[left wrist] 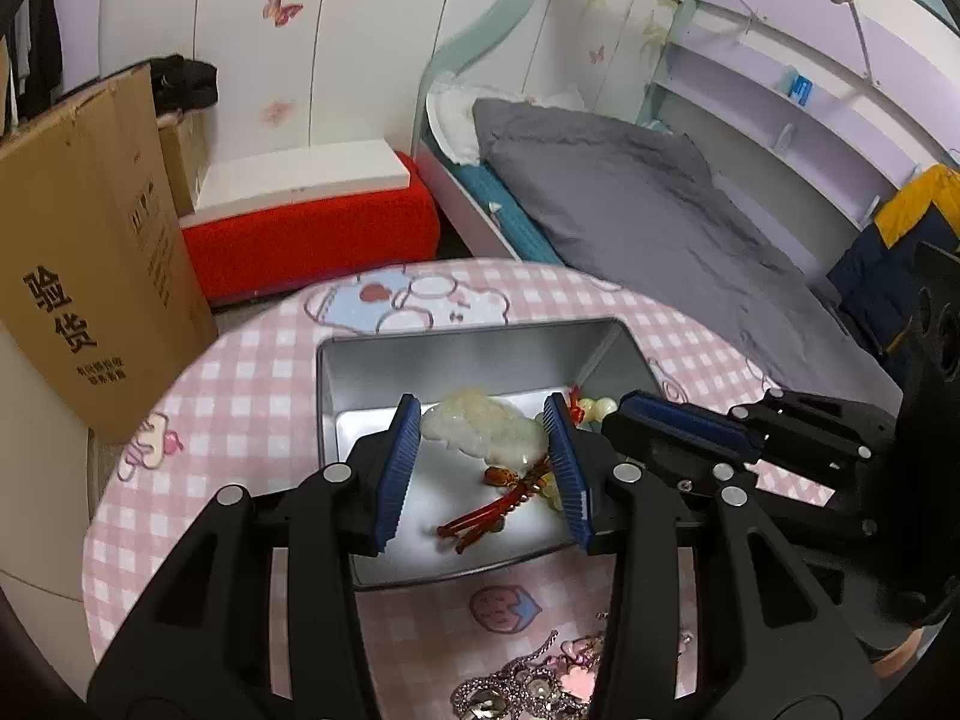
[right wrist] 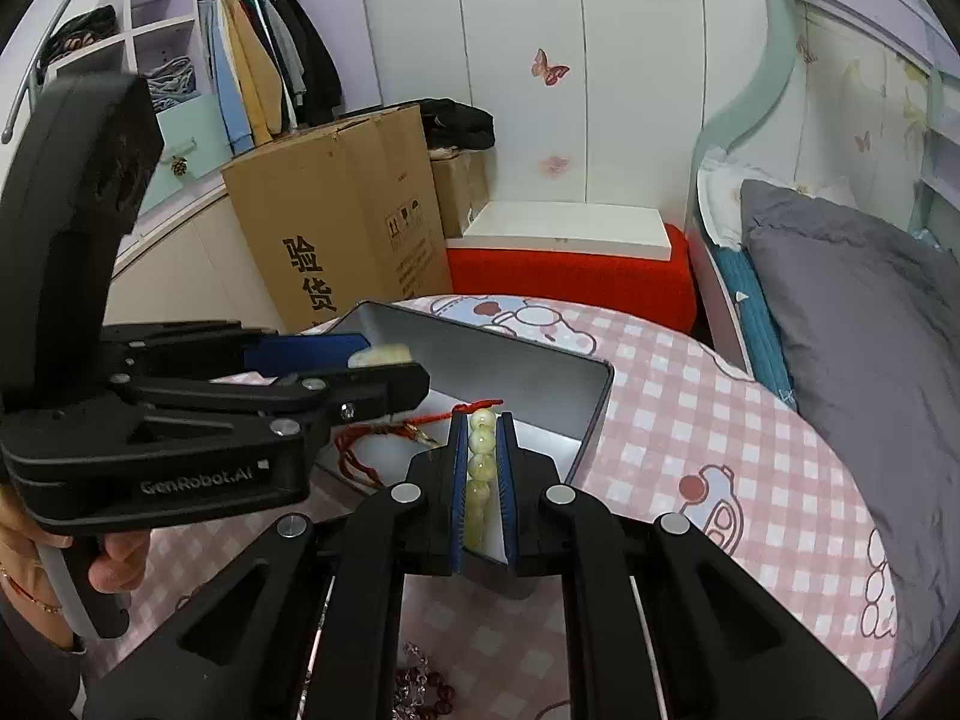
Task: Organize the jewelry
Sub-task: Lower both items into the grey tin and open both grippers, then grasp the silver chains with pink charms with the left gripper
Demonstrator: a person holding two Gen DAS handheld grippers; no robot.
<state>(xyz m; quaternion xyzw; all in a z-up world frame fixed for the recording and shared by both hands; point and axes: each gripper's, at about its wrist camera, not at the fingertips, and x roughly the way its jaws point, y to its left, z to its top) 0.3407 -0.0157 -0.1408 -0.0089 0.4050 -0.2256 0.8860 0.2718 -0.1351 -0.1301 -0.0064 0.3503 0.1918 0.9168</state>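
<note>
My left gripper is shut on a pale carved jade pendant and holds it over the open silver tin. From the pendant, a red tassel and an amber knot hang down toward the tin's floor. In the right wrist view, my right gripper is shut on a string of pale green beads, which runs lengthwise between its blue pads above the tin. A red cord leads from the beads toward the left gripper, which is close on the left.
The tin sits on a round table with a pink checked cloth. Several rhinestone and pink pieces of jewelry lie at the table's near edge. A cardboard box, a red bench and a bed with a grey duvet stand beyond the table.
</note>
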